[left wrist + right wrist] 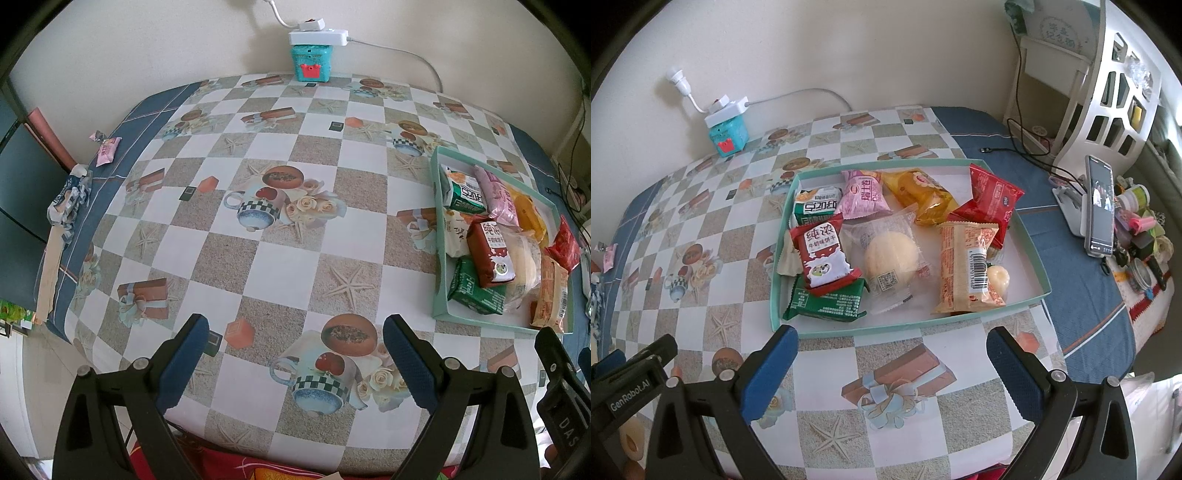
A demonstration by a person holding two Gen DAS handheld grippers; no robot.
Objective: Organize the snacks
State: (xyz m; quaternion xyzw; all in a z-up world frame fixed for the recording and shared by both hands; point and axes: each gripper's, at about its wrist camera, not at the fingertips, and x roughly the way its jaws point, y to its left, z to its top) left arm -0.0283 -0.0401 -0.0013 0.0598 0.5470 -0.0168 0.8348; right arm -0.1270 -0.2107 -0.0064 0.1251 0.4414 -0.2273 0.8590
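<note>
A shallow mint-green tray (1030, 243) (440, 236) on the checked tablecloth holds several wrapped snacks: a red milk-biscuit pack (823, 254) (489, 254), a clear-wrapped round bun (892, 258), an orange pack with a barcode (967, 266), a pink pack (862, 194), a yellow one (919, 194), a red one (993, 195) and a green one (827, 301). My right gripper (892, 358) hovers open just in front of the tray, nothing between its blue pads. My left gripper (295, 350) stands open over bare cloth, left of the tray. One pink snack (108, 150) lies alone at the table's far left edge.
A teal box (311, 62) under a white power strip (318, 37) stands against the back wall. Crumpled wrappers (70, 195) lie at the left edge. To the right of the tray a phone (1100, 206) leans on a stand, with a black cable (1015, 151) and clutter behind.
</note>
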